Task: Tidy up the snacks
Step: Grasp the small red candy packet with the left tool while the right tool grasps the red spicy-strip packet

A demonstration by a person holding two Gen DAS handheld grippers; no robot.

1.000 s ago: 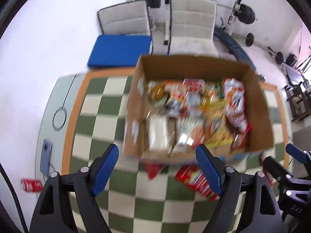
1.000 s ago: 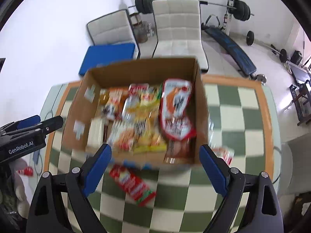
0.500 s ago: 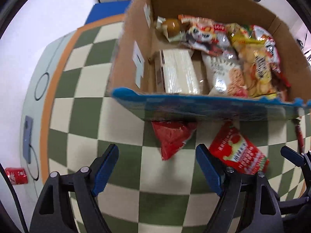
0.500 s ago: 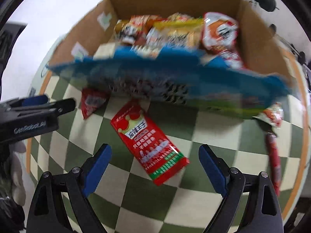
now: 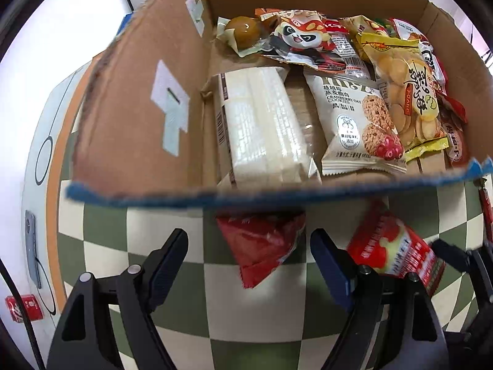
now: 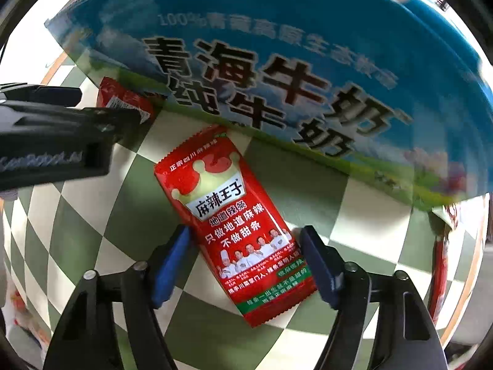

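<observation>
r fingers (image 6: 245, 265) closing round red snack pkt (image 6: 237, 228); l fingers (image 5: 248, 256) wide apart, nothing gripped, over triangular red pkt (image 5: 262, 246).

Green-and-cream checkered table (image 5: 185, 323), cardboard box (image 5: 138, 108), small red packet (image 5: 262, 252), long red snack packet (image 6: 237, 225) lying flat

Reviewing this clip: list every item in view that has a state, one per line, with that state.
cardboard box: open-topped, snacks inside, standing on the table.
red triangular packet: sealed, flat on the table, between the left gripper's fingers, not gripped.
red spicy-strip packet: sealed, flat on the table, between the right gripper's fingers.
left gripper: open.
right gripper: closing, not yet clamped.
red can: lying on its side.
</observation>
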